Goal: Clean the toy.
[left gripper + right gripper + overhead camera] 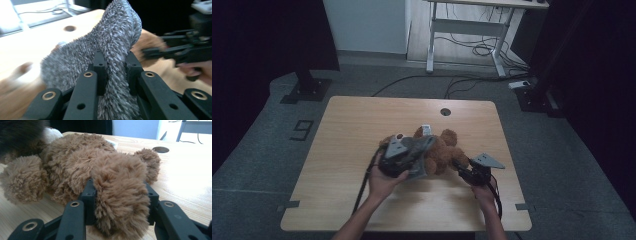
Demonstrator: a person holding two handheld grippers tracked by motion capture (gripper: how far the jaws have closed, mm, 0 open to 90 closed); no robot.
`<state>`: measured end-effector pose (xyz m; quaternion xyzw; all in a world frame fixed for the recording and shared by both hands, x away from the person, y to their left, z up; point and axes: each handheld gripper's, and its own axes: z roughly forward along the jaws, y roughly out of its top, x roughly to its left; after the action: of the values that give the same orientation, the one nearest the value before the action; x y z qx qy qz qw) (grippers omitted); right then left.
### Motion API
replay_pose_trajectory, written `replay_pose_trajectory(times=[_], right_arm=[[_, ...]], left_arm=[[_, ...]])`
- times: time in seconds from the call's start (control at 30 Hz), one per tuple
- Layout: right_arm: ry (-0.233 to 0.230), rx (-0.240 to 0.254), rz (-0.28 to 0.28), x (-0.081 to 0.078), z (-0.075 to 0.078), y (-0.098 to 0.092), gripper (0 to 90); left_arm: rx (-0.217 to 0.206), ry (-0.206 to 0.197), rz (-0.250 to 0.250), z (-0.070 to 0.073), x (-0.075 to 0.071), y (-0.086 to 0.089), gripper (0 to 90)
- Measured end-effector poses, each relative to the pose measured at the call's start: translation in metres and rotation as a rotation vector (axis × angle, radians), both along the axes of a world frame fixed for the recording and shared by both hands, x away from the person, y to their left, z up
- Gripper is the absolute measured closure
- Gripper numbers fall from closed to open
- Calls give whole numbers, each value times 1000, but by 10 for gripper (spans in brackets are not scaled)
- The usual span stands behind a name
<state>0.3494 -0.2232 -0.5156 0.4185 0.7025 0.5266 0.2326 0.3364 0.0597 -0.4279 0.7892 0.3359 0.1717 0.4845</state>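
Note:
A brown teddy bear [446, 146] lies near the middle of the wooden table [357, 125]. Over its left side is a fuzzy grey cloth [421, 147]. My left gripper [411, 154] is shut on a fold of this grey cloth [112, 42], which stands up between the jaws of the left gripper [115, 67]. From the right, my right gripper [458, 164] is shut on one furry limb of the teddy bear [82, 157], which bulges between the jaws of the right gripper [119, 192]. The left gripper view also shows the right gripper [150, 51] farther off, against the brown fur.
A round cable hole [445, 111] sits near the table's far edge, and a small white tag [426, 129] pokes out behind the bear. Beyond the table stand a white desk frame [467, 30] with floor cables and a black stand base [306, 90].

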Motion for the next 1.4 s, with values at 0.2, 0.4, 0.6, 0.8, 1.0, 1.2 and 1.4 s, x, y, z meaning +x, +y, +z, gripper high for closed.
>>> replay_pose_trajectory(times=[0.2,0.4,0.6,0.8,1.0,1.2,1.4], right_arm=[[0,7,4,0,0,0,583],[-3,1,11,0,0,-1,591],[-7,3,25,0,1,-3,599],[-18,-6,36,-1,1,-3,600],[-26,-16,45,-1,1,-4,599],[-34,-24,48,-2,0,-4,598],[-38,-31,51,-2,0,-4,598]], left_arm=[[36,64,-74,-17,10,-61,753],[54,121,-74,-52,15,-69,746],[31,146,-67,-59,10,-47,747],[16,146,-53,-57,1,-21,747],[2,144,15,-54,-1,21,743],[-19,171,94,-65,-3,68,743],[-17,175,149,-69,-6,103,741]])
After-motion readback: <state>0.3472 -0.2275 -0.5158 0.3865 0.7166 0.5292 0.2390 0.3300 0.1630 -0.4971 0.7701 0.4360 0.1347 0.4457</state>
